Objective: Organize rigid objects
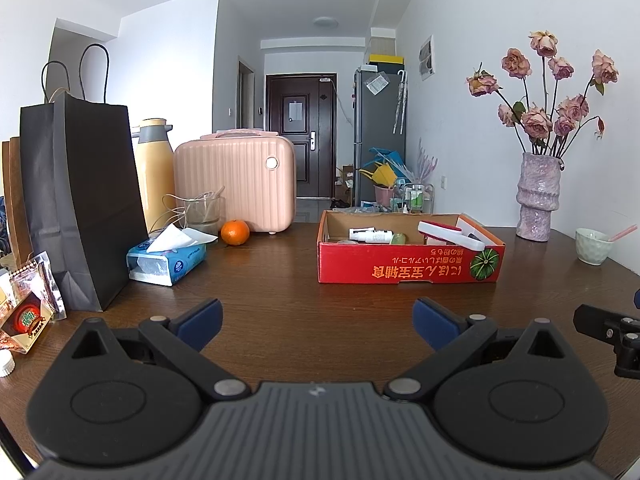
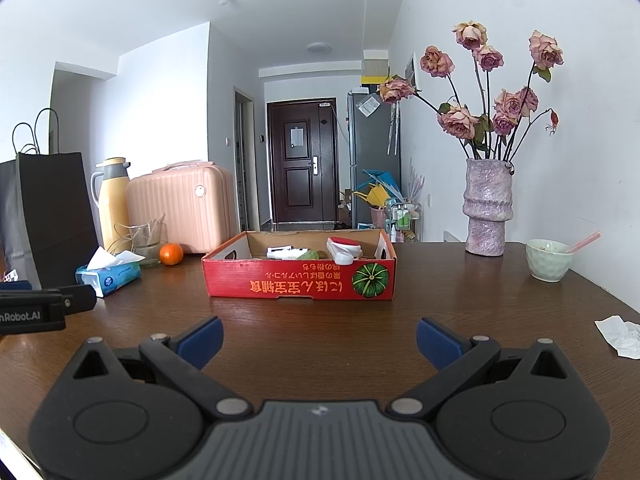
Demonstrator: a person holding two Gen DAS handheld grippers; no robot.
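Dark wooden table [image 1: 280, 288], red cardboard box [image 2: 300, 280] holding white bottle [image 2: 286, 253] and red-and-white case [image 2: 342, 249], left gripper [image 1: 318, 320] and right gripper [image 2: 319, 338] both spread wide, empty, above tabletop.

You have even, soft daylight in both views; the white walls are bright and nothing is blown out. The table [image 1: 280, 288] carries a pale sheen toward its far edge, and shadows under the box [image 2: 300, 280] and bag [image 1: 80, 200] are faint. Fisheye bending curves the walls and table rim near the borders, with dark corners. Focus is sharp from the near field to the door [image 2: 302, 164].
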